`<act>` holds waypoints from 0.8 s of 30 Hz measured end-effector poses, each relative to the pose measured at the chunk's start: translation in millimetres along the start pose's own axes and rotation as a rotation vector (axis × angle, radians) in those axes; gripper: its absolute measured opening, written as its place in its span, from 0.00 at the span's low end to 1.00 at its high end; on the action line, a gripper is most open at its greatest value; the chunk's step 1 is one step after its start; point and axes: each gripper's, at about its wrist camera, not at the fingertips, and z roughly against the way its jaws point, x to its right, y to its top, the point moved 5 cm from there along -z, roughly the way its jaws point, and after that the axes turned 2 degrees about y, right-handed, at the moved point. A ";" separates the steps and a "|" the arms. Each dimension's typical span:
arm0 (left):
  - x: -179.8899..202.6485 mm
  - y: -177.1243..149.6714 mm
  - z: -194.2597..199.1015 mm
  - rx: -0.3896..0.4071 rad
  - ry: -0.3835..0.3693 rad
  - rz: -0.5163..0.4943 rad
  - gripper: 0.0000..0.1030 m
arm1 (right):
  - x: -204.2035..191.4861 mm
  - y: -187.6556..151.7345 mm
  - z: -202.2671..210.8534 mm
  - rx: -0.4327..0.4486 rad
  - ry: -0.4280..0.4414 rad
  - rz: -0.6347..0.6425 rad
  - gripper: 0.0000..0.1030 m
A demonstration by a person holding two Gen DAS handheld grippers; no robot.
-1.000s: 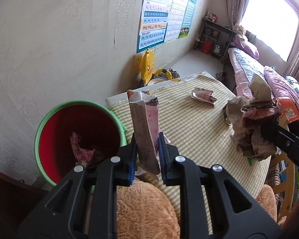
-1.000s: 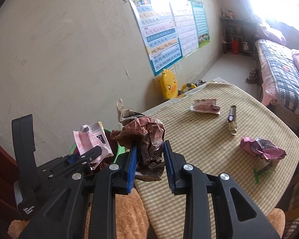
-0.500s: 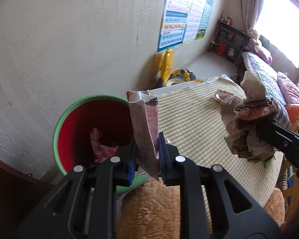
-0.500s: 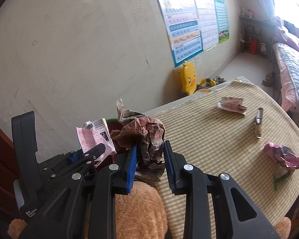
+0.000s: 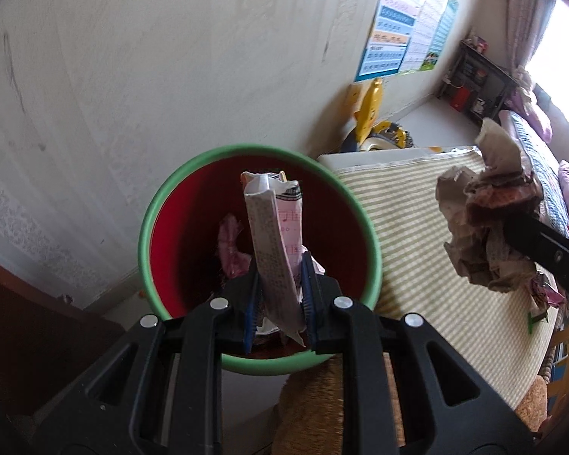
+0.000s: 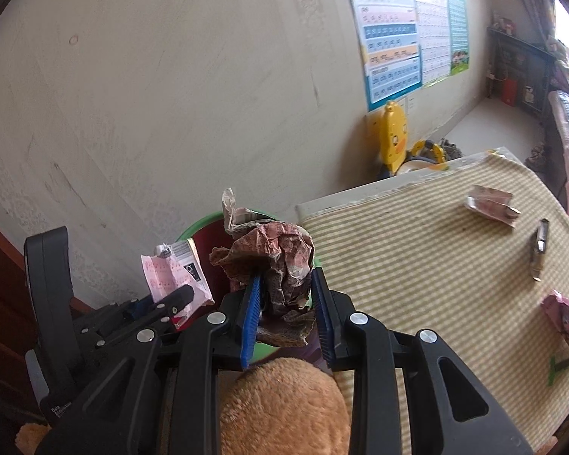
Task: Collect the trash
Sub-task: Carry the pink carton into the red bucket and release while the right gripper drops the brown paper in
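Trash: we note the pink wrapper (image 5: 275, 242) gripped in the left gripper (image 5: 278, 295) jaws above the bin (image 5: 364, 223); right gripper (image 6: 286, 303) jaws clamp crumpled paper (image 6: 280, 254). We advise releasing only once each piece is centred over the opening.

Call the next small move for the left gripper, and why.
Probably open the left gripper and let go. It is shut on the flattened pink carton, which in the left wrist view stands framed by the green rim of the red bin, with trash already in it. The right gripper's crumpled paper wad seems to sit off toward the bin's edge.
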 end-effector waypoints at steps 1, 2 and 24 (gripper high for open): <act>-3.0 -0.7 -2.5 -0.006 0.002 0.006 0.18 | -2.4 0.8 -5.9 -0.007 0.006 0.004 0.26; -5.3 -1.3 -5.0 -0.012 0.004 0.011 0.18 | -4.9 1.1 -11.4 -0.015 0.012 0.007 0.26; -28.2 -12.6 -34.4 -0.085 0.021 0.069 0.42 | -16.2 -0.2 -52.2 -0.080 0.082 -0.025 0.46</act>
